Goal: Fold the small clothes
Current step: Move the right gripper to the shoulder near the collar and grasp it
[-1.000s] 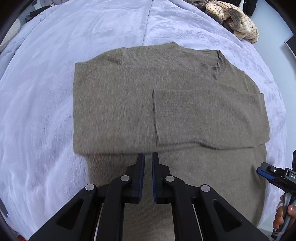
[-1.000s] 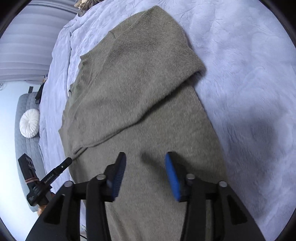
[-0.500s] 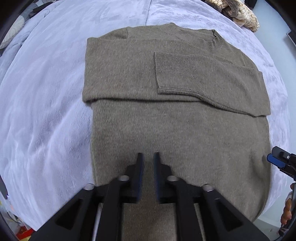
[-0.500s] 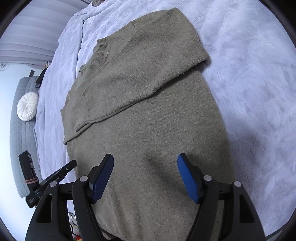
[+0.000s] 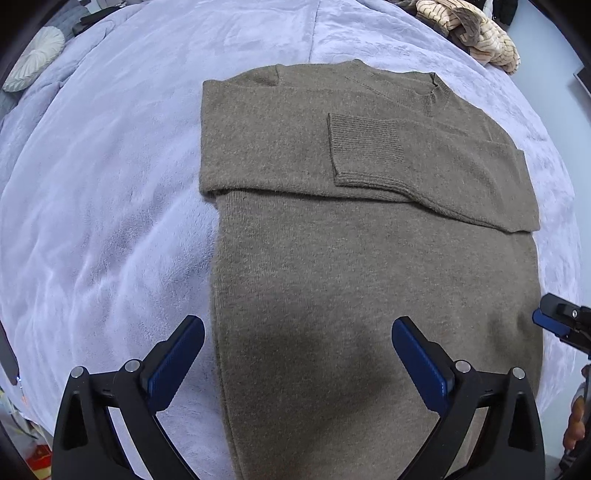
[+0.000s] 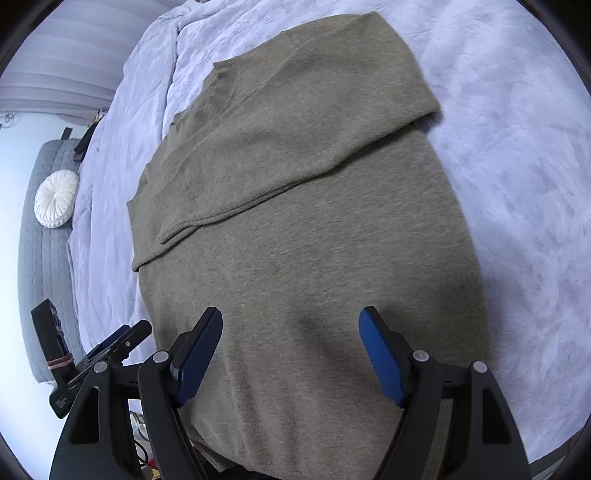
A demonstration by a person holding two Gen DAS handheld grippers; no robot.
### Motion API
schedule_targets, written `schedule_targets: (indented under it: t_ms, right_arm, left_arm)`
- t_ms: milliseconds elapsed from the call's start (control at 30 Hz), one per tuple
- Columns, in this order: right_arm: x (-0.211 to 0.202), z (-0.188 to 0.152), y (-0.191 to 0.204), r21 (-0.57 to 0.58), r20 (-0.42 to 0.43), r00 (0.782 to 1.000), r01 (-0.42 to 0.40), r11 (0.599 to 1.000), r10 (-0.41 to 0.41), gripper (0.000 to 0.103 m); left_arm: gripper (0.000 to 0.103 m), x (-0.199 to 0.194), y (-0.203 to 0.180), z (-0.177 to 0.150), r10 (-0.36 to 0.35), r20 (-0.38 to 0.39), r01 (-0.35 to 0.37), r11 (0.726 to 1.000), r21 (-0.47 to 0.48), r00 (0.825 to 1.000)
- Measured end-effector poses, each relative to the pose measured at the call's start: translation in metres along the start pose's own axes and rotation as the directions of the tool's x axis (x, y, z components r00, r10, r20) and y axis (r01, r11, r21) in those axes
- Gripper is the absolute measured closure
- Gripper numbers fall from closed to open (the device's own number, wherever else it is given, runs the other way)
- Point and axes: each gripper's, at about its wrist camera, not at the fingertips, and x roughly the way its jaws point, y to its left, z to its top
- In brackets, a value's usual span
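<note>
Hand-held gripper (image 5: 297,334) wide open above olive sweater (image 5: 369,258), striped clothes (image 5: 476,31) beyond, round cushion (image 5: 35,57) far-left.

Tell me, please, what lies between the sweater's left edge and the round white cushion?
In the left wrist view, only bare lavender blanket separates the sweater from the cushion.

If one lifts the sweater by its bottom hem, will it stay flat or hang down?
The sweater is probably floppy: its folded sleeve lies limp, following the body. It likely sags between two grip points. The plush blanket may drag on the knit.
</note>
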Motion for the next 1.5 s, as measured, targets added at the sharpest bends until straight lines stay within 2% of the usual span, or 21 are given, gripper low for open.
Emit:
schedule_targets:
  t_ms: [267, 500, 700, 800, 833, 867, 900, 933, 1033, 1067, 1100, 1133, 1167, 1200, 1333, 1433, 1467, 1500]
  right_arm:
    - [0.012, -0.002, 0.038, -0.092, -0.041, 0.999, -0.012, 0.996, 0.008, 0.022]
    - [0.014, -0.008, 0.048, -0.109, -0.064, 0.998, -0.011, 0.994, 0.004, 0.020]
    - [0.028, 0.005, 0.066, -0.084, -0.079, 0.994, -0.075, 0.994, 0.069, 0.020]
    - [0.044, 0.018, 0.091, -0.139, -0.072, 0.996, -0.061, 0.988, 0.051, 0.021]
    - [0.050, 0.023, 0.100, -0.156, -0.070, 0.997, -0.056, 0.986, 0.045, 0.023]
    - [0.059, 0.031, 0.110, -0.167, -0.068, 0.997, -0.059, 0.984, 0.048, 0.038]
    - [0.064, 0.038, 0.116, -0.170, -0.070, 0.996, -0.065, 0.983, 0.054, 0.060]
    - [0.073, 0.047, 0.124, -0.169, -0.075, 0.995, -0.073, 0.983, 0.061, 0.067]
    - [0.094, 0.069, 0.140, -0.165, -0.082, 0.995, -0.071, 0.984, 0.059, 0.070]
    - [0.099, 0.072, 0.145, -0.160, -0.100, 0.992, -0.098, 0.982, 0.083, 0.070]
    - [0.106, 0.074, 0.148, -0.131, -0.137, 0.982, -0.149, 0.980, 0.131, 0.067]
    - [0.117, 0.074, 0.147, -0.060, -0.192, 0.961, -0.214, 0.975, 0.199, 0.059]
    - [0.124, 0.073, 0.145, -0.008, -0.210, 0.953, -0.227, 0.974, 0.220, 0.040]
    - [0.130, 0.071, 0.143, 0.033, -0.210, 0.951, -0.223, 0.974, 0.225, 0.035]
    - [0.145, 0.067, 0.130, 0.168, -0.142, 0.954, -0.240, 0.956, 0.264, 0.037]
    - [0.144, 0.067, 0.120, 0.249, -0.078, 0.942, -0.298, 0.921, 0.326, 0.045]
    - [0.141, 0.066, 0.120, 0.253, -0.070, 0.937, -0.315, 0.915, 0.342, 0.051]
    - [0.138, 0.066, 0.122, 0.246, -0.067, 0.933, -0.328, 0.912, 0.353, 0.053]
  left_arm:
    - [0.001, -0.008, 0.014, -0.016, -0.006, -0.004, 0.006, 0.999, -0.037, 1.000]
    - [0.001, -0.013, 0.020, -0.023, -0.004, -0.004, 0.004, 0.999, -0.047, 1.000]
    - [0.001, -0.012, 0.030, -0.028, 0.000, -0.010, -0.001, 0.998, -0.069, 1.000]
    - [0.001, -0.011, 0.037, -0.033, 0.004, -0.013, -0.005, 0.996, -0.090, 1.000]
    - [0.001, -0.011, 0.040, -0.034, 0.005, -0.013, -0.006, 0.995, -0.100, 1.000]
    - [0.001, -0.011, 0.043, -0.037, 0.006, -0.013, -0.007, 0.994, -0.109, 1.000]
    - [0.001, -0.011, 0.046, -0.039, 0.006, -0.013, -0.008, 0.993, -0.117, 1.000]
    - [0.001, -0.011, 0.049, -0.041, 0.008, -0.015, -0.010, 0.992, -0.128, 1.000]
    - [0.001, -0.010, 0.063, -0.049, 0.012, -0.025, -0.016, 0.987, -0.157, 1.000]
    - [0.001, -0.010, 0.067, -0.052, 0.013, -0.029, -0.018, 0.986, -0.168, 0.999]
    - [0.001, -0.010, 0.071, -0.054, 0.013, -0.031, -0.019, 0.984, -0.178, 0.999]
    - [0.001, -0.010, 0.075, -0.057, 0.013, -0.033, -0.019, 0.982, -0.189, 0.999]
    - [0.001, -0.009, 0.079, -0.059, 0.013, -0.038, -0.020, 0.980, -0.200, 0.999]
    - [0.001, -0.008, 0.083, -0.060, 0.013, -0.044, -0.022, 0.978, -0.209, 0.999]
    - [0.001, -0.009, 0.093, -0.063, 0.014, -0.043, -0.023, 0.973, -0.230, 0.999]
    - [0.001, -0.010, 0.094, -0.062, 0.019, -0.040, -0.027, 0.973, -0.229, 0.999]
    - [0.001, -0.010, 0.095, -0.062, 0.016, -0.040, -0.025, 0.973, -0.230, 0.999]
    - [0.001, -0.012, 0.095, -0.063, 0.015, -0.039, -0.024, 0.972, -0.232, 0.999]
